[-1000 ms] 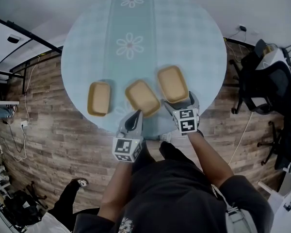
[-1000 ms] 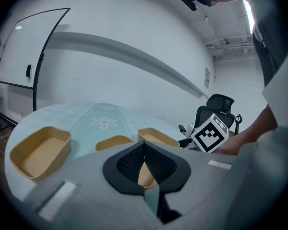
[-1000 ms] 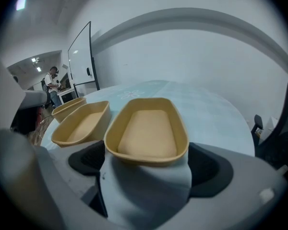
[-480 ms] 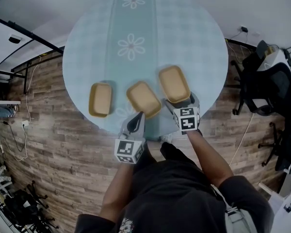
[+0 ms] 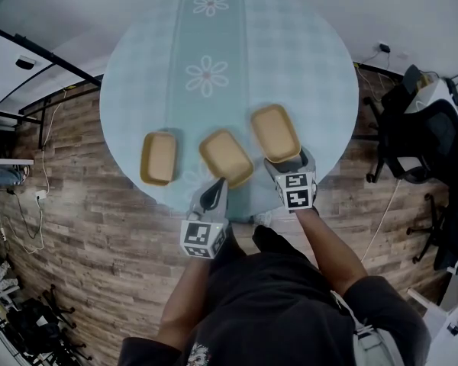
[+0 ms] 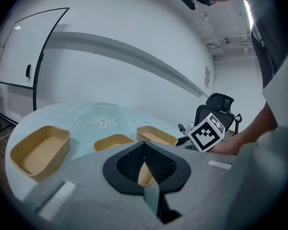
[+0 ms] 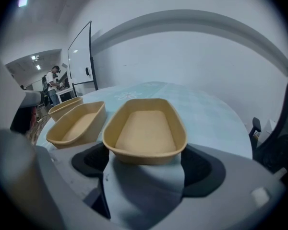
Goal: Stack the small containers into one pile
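Moved: almost nothing is shifted since the earlier frames. Only the jaws of the right claw (image 5: 288, 162) have just been closing a little, with the near end of the right container (image 5: 275, 133) between them. All three containers are left where they were.
Right claw: jaws are set wide on either side of that near end. No pad is seen pressing on the rim yet, so it is judged not gripped.
Left claw (image 5: 213, 187): jaws are closed together and nothing is held. It is parked at the near edge, pointed at the middle container (image 5: 226, 158).
Location: containers are laid in a row along the near edge of the round surface (image 5: 290, 52), each apart from the next, with the left container (image 5: 158, 158) furthest off.
Progress: nothing is stacked. First pickup is judged just starting, and two placements are left.
Orientation: all are open side up. The left container's long axis runs near-to-far. On the middle and right containers the far end is swung leftward.
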Tool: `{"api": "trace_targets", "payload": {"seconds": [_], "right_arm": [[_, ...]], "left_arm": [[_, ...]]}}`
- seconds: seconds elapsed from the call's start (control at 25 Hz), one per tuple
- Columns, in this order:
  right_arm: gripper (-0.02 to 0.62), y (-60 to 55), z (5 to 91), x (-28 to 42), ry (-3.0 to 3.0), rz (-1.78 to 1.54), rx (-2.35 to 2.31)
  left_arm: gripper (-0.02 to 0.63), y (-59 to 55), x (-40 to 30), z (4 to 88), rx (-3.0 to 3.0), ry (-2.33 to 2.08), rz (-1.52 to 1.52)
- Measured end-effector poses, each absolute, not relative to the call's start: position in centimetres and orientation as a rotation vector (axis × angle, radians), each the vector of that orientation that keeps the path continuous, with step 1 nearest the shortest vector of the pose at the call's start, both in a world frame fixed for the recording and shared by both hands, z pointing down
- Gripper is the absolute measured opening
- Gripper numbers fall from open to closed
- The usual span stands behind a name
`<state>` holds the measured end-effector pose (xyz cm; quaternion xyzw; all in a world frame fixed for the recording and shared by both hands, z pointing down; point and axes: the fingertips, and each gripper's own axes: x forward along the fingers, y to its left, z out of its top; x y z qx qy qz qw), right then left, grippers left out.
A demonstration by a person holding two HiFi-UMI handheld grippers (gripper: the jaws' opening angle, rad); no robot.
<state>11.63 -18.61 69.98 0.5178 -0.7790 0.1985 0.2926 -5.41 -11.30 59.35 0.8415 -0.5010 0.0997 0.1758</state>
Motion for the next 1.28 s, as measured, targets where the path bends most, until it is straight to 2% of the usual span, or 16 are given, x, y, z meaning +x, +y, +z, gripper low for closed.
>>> {"api": "trace_targets", "payload": {"seconds": [0.84, 1.28], "right_arm": [[0.445, -18.6, 65.4, 13.2, -2.181, 0.417, 1.492], [0.445, -17.8, 60.0, 12.1, -2.323, 0.352, 1.512]], "left_arm": [[0.005, -11.0, -3.4, 59.3, 2.394, -1.397, 0.317], [0.005, -10.0, -3.8, 57.8, 2.397, -1.464, 0.320]]}}
